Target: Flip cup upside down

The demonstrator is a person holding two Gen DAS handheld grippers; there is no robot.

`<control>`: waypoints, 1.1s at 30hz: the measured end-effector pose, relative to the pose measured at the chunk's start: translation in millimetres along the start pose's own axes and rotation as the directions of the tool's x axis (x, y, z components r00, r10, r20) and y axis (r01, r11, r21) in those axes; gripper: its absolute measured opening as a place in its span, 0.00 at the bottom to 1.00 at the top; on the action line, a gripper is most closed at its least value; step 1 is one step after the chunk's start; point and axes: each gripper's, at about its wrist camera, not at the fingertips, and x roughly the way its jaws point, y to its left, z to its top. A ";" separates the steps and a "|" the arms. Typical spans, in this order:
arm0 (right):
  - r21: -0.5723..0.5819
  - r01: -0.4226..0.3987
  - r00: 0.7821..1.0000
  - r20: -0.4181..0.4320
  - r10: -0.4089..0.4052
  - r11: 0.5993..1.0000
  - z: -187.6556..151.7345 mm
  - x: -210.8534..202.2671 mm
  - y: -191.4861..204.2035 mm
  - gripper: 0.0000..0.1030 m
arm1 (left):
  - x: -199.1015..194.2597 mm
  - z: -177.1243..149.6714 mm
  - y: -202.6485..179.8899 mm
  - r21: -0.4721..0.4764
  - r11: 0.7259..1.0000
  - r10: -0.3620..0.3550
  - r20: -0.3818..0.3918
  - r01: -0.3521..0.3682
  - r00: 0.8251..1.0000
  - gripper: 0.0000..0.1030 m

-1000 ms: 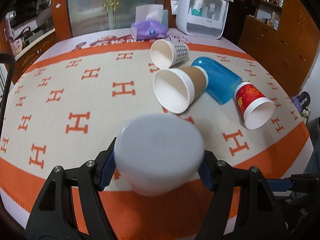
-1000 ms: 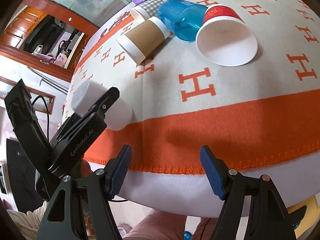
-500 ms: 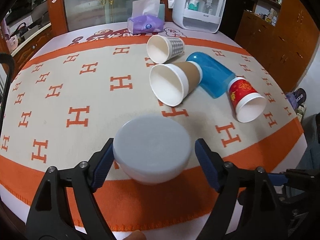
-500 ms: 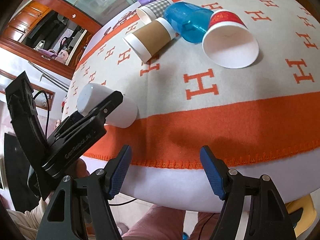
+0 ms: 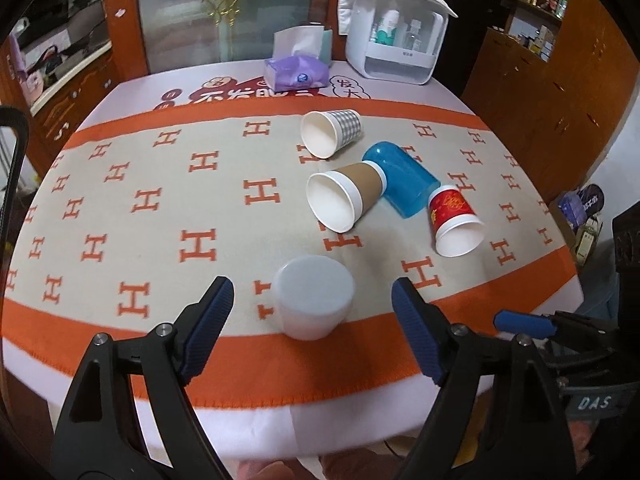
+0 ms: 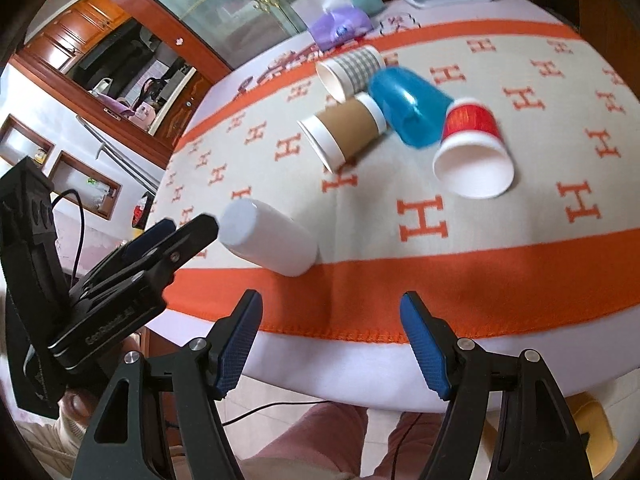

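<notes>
A white cup (image 5: 312, 298) stands upside down near the table's front edge, base up; it also shows in the right wrist view (image 6: 268, 238). My left gripper (image 5: 312, 322) is open, its blue pads well apart on either side of the cup and not touching it. From the right wrist view the left gripper's fingers (image 6: 180, 236) sit just left of the cup. My right gripper (image 6: 330, 344) is open and empty, held off the table's front edge.
Four cups lie on their sides further back: a checked one (image 5: 330, 132), a brown one (image 5: 344, 196), a blue one (image 5: 400, 178) and a red one (image 5: 454, 220). A tissue box (image 5: 298, 68) and a white organiser (image 5: 394, 44) stand at the far edge.
My left gripper has let go of the white cup, opened wide and drawn back. The cup now stands upside down on the cloth. The right gripper stayed open and shifted slightly.
</notes>
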 end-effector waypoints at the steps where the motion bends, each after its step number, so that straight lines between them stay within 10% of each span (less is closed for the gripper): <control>1: -0.007 0.006 1.000 0.009 -0.006 1.000 2.3 -7.0 4.7 0.70 | -6.7 2.5 1.3 -0.009 1.000 0.005 -0.009 -0.005 1.000 0.77; 16: -0.076 0.113 0.974 0.204 -0.096 0.991 34.5 -105.2 81.8 0.83 | -94.1 22.9 -3.9 -0.035 0.995 0.094 0.043 -0.093 0.995 0.81; 33: -0.117 0.160 0.960 0.250 -0.127 0.980 37.2 -116.1 95.6 0.84 | -107.6 26.3 -3.7 -0.072 0.988 0.146 0.086 -0.140 0.986 0.81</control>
